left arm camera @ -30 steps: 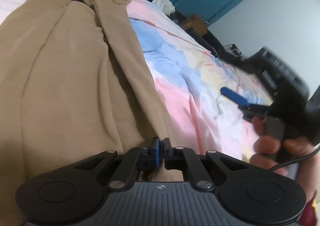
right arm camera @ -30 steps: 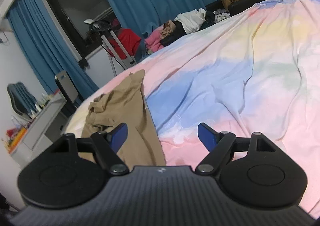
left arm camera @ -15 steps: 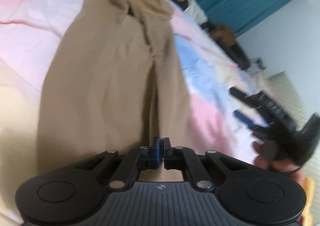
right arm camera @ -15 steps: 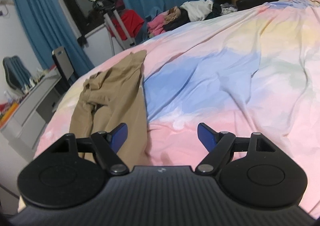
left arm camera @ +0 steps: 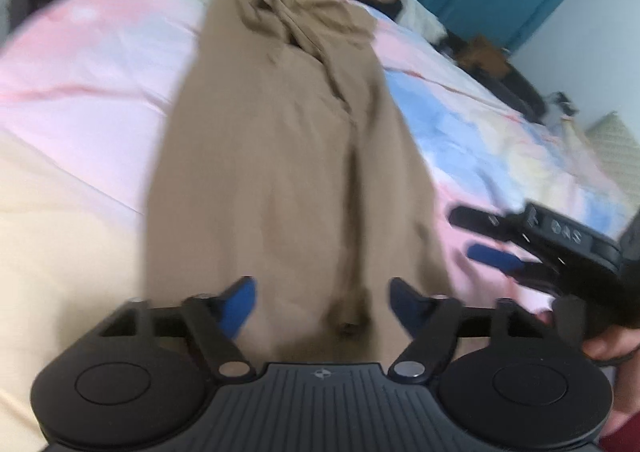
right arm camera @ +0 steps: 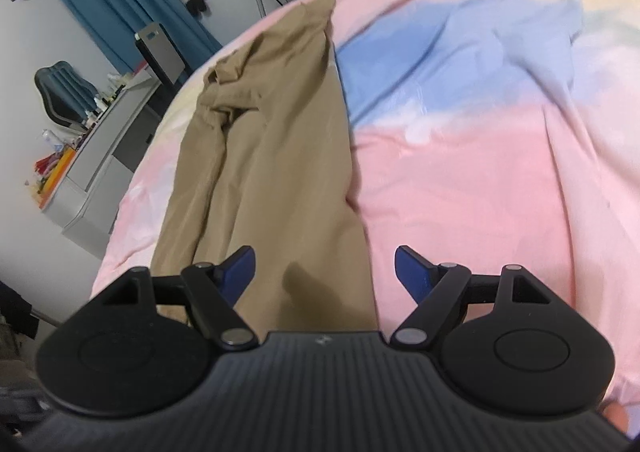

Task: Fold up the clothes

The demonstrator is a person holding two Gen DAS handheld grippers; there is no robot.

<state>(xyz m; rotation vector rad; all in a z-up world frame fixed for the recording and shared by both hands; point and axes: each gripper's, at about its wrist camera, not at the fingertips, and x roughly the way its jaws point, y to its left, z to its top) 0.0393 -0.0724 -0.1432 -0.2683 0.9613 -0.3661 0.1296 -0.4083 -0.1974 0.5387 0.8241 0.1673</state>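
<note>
- The left tool (left arm camera: pixel 322 298) hangs over the near end of the trousers (left arm camera: pixel 276 156); its jaws are opening and the cloth lies below them, not pinched.
- The trousers lie stretched out along the pastel bed sheet (left arm camera: pixel 80 100).
- The right tool (right arm camera: pixel 325 268) is spread wide, holding nothing, above the trousers' right edge.

A: Any legible text?
B: Only blurred pale marks on the right gripper (left arm camera: pixel 476 238), side of its body; they cannot be read.
A: Elsewhere?
B: A small emblem on each gripper body, no words.
</note>
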